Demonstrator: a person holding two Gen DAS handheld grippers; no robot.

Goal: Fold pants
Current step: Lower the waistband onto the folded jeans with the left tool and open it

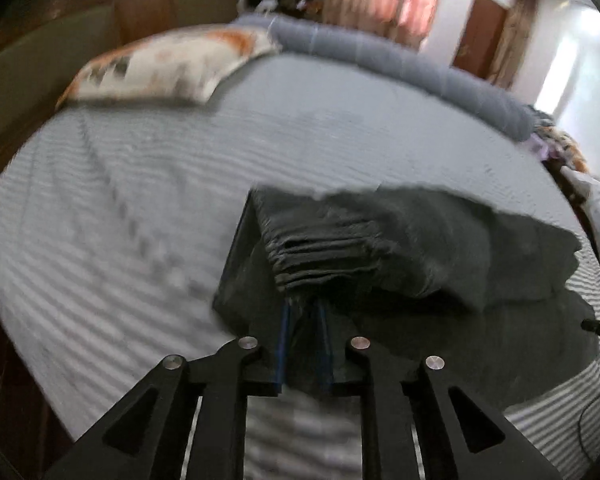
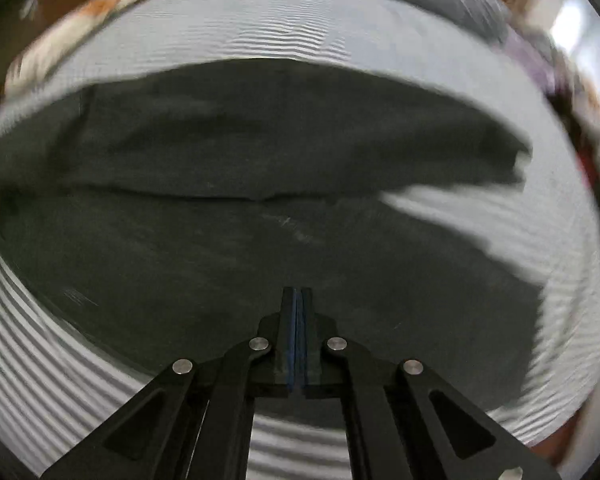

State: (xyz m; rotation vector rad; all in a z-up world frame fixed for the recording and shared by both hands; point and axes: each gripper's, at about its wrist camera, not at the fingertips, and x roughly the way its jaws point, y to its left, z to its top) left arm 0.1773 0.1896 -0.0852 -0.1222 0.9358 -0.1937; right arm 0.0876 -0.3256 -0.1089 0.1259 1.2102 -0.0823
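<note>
Dark grey pants (image 2: 260, 248) lie spread on the bed (image 1: 120, 200), partly folded, with one layer doubled over another. At the left gripper (image 1: 304, 320) the gathered elastic waistband (image 1: 324, 252) bunches just ahead of the tips; the jaws stand slightly parted with cloth between them, but whether the pads press on it cannot be told. Right gripper (image 2: 297, 300) hangs over the flat fabric, jaws pressed together, holding nothing. A patterned pillow (image 1: 168, 68) and a rolled grey blanket (image 1: 400, 64) lie along the far edge of the striped bed.

Home bedroom (bed (image 1: 148, 200), pillow (image 1: 168, 68))
</note>
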